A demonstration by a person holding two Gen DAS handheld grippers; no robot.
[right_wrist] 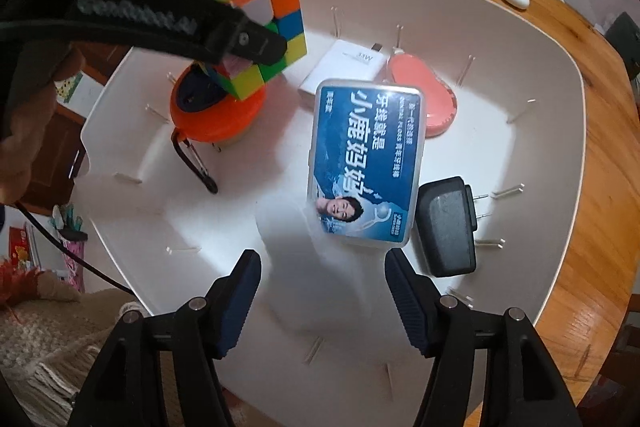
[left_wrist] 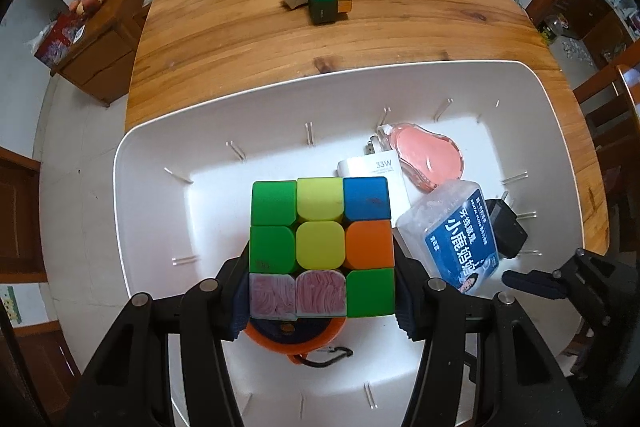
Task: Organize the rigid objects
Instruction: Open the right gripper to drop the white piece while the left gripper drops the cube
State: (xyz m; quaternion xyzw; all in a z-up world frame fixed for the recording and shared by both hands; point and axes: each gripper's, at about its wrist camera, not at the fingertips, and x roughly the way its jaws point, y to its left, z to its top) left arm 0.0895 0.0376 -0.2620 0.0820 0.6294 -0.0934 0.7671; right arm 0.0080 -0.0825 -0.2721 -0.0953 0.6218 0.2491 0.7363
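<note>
Clamped between the left gripper's (left_wrist: 320, 303) blue-padded fingers (left_wrist: 404, 301), the puzzle cube (left_wrist: 320, 247) hangs over the white bin (left_wrist: 152, 187), just above an orange round case (right_wrist: 216, 115). Spread and empty, the right gripper (right_wrist: 322, 301) hovers near the blue floss box (right_wrist: 364, 167), beside a black charger (right_wrist: 446, 229).
</note>
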